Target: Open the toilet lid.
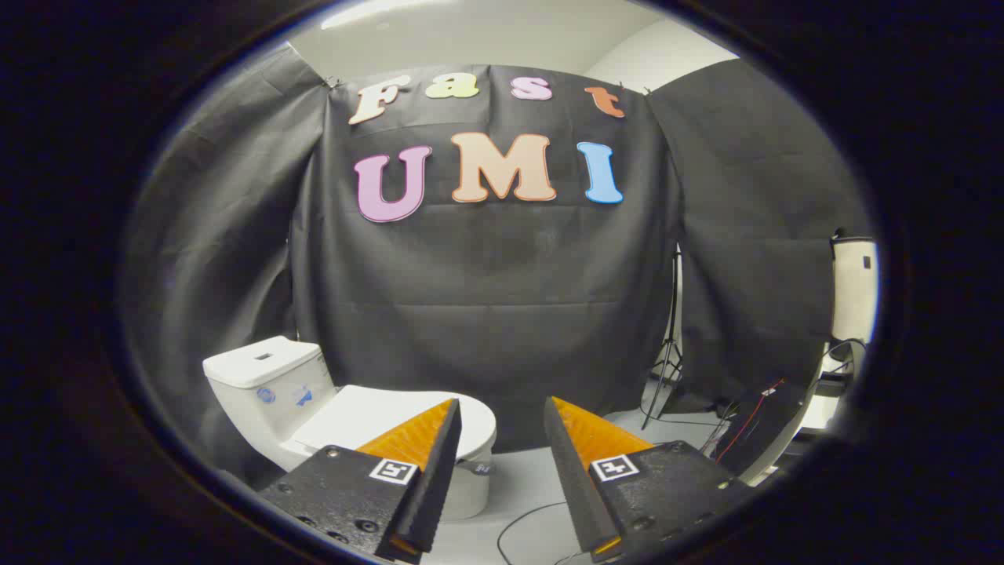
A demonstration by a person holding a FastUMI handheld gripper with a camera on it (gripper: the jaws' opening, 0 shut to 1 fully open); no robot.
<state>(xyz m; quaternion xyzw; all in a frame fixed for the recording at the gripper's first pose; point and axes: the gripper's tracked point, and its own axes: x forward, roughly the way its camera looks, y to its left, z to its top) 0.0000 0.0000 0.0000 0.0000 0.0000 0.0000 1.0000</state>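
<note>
Well apart from the toilet lid (376, 416), gripper (502, 412) open, empty.

One toilet (345, 416), one closed lid (392, 420), one tripod (667, 345), one gripper (502, 439) with fingers apart.

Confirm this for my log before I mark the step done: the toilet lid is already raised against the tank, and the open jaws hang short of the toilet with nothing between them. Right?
Not quite. In the gripper view the toilet lid lies flat and closed, not raised against the tank. The rest holds: the gripper has its jaws open with nothing between them, short of the toilet.
</note>
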